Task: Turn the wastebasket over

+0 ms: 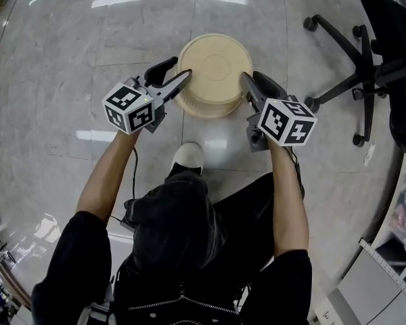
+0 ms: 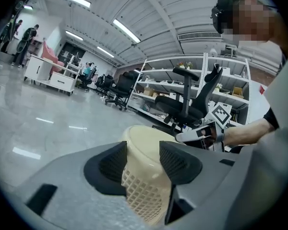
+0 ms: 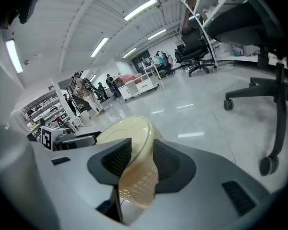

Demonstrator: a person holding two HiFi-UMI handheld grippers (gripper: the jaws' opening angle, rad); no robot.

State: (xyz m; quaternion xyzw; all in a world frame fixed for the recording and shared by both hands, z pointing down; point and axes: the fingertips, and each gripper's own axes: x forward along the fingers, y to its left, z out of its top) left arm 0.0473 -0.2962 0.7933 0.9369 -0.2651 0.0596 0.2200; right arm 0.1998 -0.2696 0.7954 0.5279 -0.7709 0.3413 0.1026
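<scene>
Standing on the floor (image 1: 88, 59) at 12 o'clock from the person, the wastebasket (image 1: 213, 73) shows its closed round base upward and its lattice wall goes down to the tiles. So it stands mouth down. From the task I judge that the turn itself is not yet made and this is the moment of taking hold.

The left gripper (image 1: 183, 68) is at the basket's 9 o'clock. Its jaws stand apart, and its own view shows the basket's upper side in the gap, wider than the gap, so nothing is clamped there.

The right gripper (image 1: 250, 78) is at 3 o'clock. Its jaws are also apart, with the edge of the base and some lattice between the pads. I see no firm press yet.

What is left, in my judgement, is nearly all: to close on both sides, lift the basket, rotate it so the mouth looks up, and set it down. The person's shoe (image 1: 188, 156) is near at 6 o'clock, and an office chair (image 1: 365, 66) stands well apart at 3 o'clock.
</scene>
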